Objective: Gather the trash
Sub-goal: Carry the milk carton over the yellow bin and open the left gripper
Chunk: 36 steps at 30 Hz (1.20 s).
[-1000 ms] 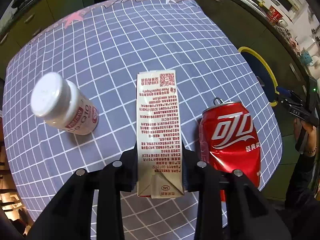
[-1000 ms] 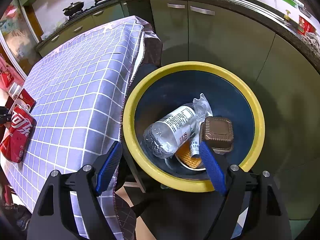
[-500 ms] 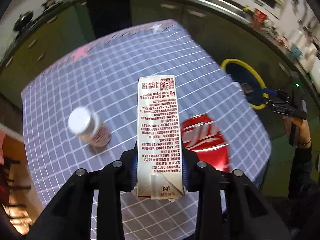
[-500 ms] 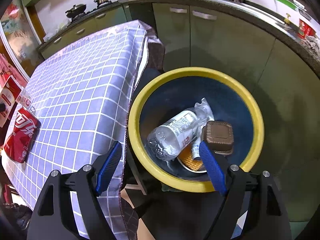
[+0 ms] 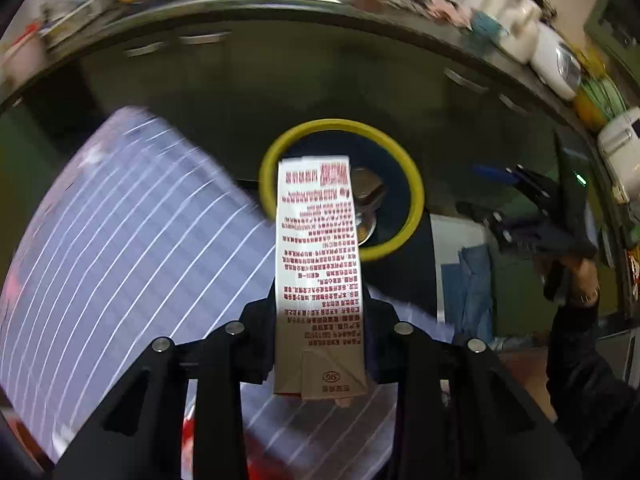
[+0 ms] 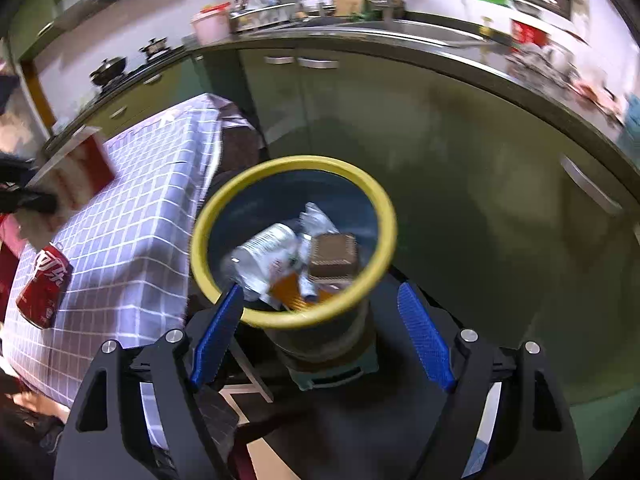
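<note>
My left gripper (image 5: 320, 320) is shut on a beige drink carton (image 5: 318, 256) with red print, held in the air above the table edge, its far end pointing at the yellow-rimmed trash bin (image 5: 416, 184). The carton (image 6: 76, 168) also shows at the far left of the right wrist view. My right gripper (image 6: 320, 328) is open and empty, above the near side of the bin (image 6: 208, 276). The bin holds a crushed plastic bottle (image 6: 264, 256), a brown box (image 6: 334, 256) and wrappers. A red cola can (image 6: 44, 292) lies on the checked tablecloth (image 6: 132, 232).
Green kitchen cabinets (image 6: 460, 152) and a cluttered counter (image 6: 360, 28) curve behind the bin. The table with the checked cloth (image 5: 128, 240) stands left of the bin. The person's right hand and gripper (image 5: 548, 228) show at the right of the left wrist view.
My left gripper lifted the carton off the table and swung it right toward the bin; the white bottle left its view. My right gripper pulled up and back from the bin.
</note>
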{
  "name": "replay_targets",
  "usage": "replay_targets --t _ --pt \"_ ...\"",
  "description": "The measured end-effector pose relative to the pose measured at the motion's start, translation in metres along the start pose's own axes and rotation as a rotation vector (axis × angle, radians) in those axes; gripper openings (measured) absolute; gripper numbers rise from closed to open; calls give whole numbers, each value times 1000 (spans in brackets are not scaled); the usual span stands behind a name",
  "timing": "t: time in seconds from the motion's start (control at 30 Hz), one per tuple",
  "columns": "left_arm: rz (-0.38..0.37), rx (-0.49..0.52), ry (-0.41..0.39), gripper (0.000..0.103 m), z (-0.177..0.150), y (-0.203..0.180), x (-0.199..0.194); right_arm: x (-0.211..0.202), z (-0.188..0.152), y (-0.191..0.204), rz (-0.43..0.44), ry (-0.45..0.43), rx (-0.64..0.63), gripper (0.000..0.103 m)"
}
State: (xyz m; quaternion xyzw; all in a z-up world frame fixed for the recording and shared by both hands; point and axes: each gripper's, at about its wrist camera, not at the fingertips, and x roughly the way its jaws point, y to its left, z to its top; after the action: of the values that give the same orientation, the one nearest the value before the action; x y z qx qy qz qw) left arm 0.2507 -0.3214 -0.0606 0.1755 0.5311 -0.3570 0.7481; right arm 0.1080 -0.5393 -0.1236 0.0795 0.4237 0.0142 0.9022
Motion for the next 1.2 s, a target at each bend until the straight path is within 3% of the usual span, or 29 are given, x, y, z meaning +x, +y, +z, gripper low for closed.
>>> replay_targets --t 0.2,0.3,0.37,0.43,0.6,0.77,1.0,1.1,1.2 --pt "-19 65 82 32 63 -34 76 -6 -26 -37 -32 16 88 79" --pt "-26 39 80 34 79 -37 102 -5 -37 -50 -42 34 125 79" --pt "-21 23 79 61 90 -36 116 -4 -42 -54 -41 41 138 79" --pt "10 25 48 69 96 -35 119 -5 -46 -54 -37 43 139 79" --pt "-11 -2 -11 69 84 -20 82 -7 -49 -51 -24 40 135 79" --pt "-33 -51 -118 78 31 2 13 -1 -46 -45 -9 42 126 79" --pt "-28 -175 -246 81 -71 40 -63 1 -23 -10 23 36 38 79" --pt "27 -226 -340 85 -120 52 -90 0 -2 23 71 23 -39 79" --pt "153 -282 -443 89 -179 59 -116 1 19 70 153 11 -138 79"
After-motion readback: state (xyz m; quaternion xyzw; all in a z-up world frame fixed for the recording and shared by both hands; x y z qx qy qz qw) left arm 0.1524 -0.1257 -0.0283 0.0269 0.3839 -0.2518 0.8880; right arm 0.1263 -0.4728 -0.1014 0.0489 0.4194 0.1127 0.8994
